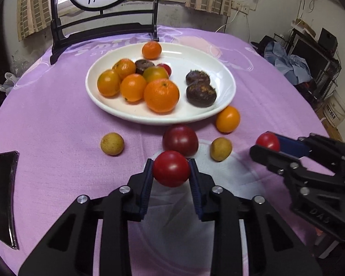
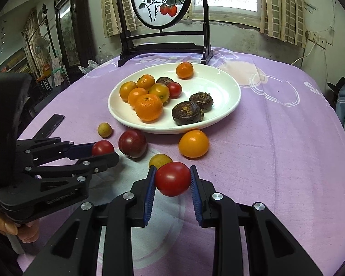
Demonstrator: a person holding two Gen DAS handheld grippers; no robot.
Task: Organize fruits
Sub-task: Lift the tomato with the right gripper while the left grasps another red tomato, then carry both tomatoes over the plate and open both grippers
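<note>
My left gripper [image 1: 171, 169] is shut on a red tomato [image 1: 171, 168], held above the purple cloth in front of the white plate [image 1: 117, 110]. My right gripper [image 2: 172, 179] is shut on another red tomato [image 2: 173, 179]; in the left wrist view it shows at the right [image 1: 265, 143]. The left gripper shows in the right wrist view [image 2: 102, 149] at the left. The plate [image 2: 218, 80] holds several oranges, a small tomato and dark brown fruits. A dark red plum [image 1: 180, 139], two tan longans [image 1: 112, 143] [image 1: 220, 149] and an orange [image 1: 227, 119] lie on the cloth.
A black framed screen with a persimmon painting [image 2: 163, 11] stands behind the plate. A dark phone [image 1: 5, 197] lies on the cloth at the left. Clutter and cables [image 1: 310, 53] stand beyond the table's right edge.
</note>
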